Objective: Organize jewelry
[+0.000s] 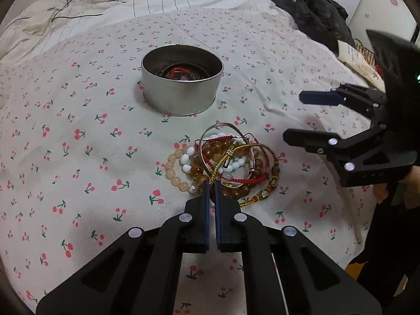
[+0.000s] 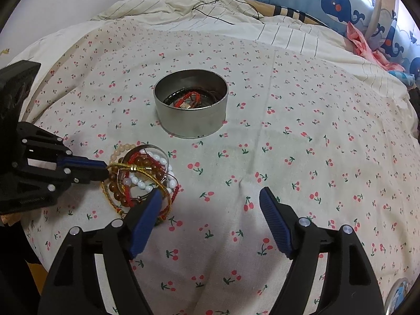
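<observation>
A tangle of bracelets [image 1: 236, 165] lies on the cherry-print sheet: amber, white and peach beads, red cords, a silver bangle and a gold cord bracelet [image 1: 237, 150]. My left gripper [image 1: 212, 183] is at the pile's near edge, shut on the gold cord [image 2: 126, 168]. My right gripper [image 2: 211, 191] hangs open to the right of the pile [image 2: 141, 176] with nothing between its fingers; its left finger [image 2: 147, 218] overlaps the pile's edge in the right wrist view. Beyond stands a round metal tin [image 1: 181, 97] with red and dark bracelets inside.
The cherry-print sheet [image 2: 288, 157] covers a bed. A striped cream quilt [image 2: 183, 5] with thin black cords lies behind the tin [image 2: 190, 120]. Dark clothes [image 1: 320, 18] are piled at the far right, and pink cloth [image 2: 367, 47] lies by the whale-print cushion.
</observation>
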`<state>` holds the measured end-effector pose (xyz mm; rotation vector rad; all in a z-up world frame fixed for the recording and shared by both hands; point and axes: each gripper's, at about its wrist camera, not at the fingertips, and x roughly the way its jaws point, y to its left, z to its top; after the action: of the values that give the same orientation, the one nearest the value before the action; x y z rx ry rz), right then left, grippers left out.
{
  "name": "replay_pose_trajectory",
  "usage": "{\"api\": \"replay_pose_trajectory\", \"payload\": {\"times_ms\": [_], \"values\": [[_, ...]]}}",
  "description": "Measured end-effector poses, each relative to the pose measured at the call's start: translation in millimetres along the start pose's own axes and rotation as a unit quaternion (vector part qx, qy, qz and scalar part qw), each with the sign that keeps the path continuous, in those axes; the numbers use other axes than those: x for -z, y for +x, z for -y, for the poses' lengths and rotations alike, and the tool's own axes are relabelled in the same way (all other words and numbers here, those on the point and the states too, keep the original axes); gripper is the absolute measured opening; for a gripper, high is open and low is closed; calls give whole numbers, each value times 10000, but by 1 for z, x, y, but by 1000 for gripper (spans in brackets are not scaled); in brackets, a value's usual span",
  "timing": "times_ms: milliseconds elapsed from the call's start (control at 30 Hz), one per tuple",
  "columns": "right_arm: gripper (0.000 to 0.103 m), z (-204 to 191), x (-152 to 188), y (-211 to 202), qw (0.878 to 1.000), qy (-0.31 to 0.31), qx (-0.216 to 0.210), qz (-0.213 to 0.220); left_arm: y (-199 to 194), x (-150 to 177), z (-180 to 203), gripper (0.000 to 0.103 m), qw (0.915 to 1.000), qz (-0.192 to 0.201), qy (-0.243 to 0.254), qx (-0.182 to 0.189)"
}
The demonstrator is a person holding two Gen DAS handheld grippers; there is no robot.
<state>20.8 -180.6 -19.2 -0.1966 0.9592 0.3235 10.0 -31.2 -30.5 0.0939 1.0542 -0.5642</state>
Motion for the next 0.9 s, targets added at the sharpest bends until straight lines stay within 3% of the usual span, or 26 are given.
{"api": "replay_pose_trajectory", "payload": {"times_ms": [167,300,467,533,667,900], "values": [[74,4,4,5,9999,52,47,-97,-19,-2,-13,3,9996,215,-157,137],[74,5,5,7,9999,50,-79,-76,-33,-4,-53,3,9960,381,-787,-202],[69,-2,3,13,9996,-49,-271,-12,-22,3,-89,3,9871,88,-1448,-676],[61,-6,2,17,9997,-111,-200,-58,-16,6,-91,3,9865,-29,-1463,-736],[58,-12,2,27,9993,-348,123,-114,-8,4,-85,3,9874,-124,-1335,-842],[57,-18,2,38,9986,-492,161,-146,-3,3,-88,7,9869,-185,-1394,-798]]}}
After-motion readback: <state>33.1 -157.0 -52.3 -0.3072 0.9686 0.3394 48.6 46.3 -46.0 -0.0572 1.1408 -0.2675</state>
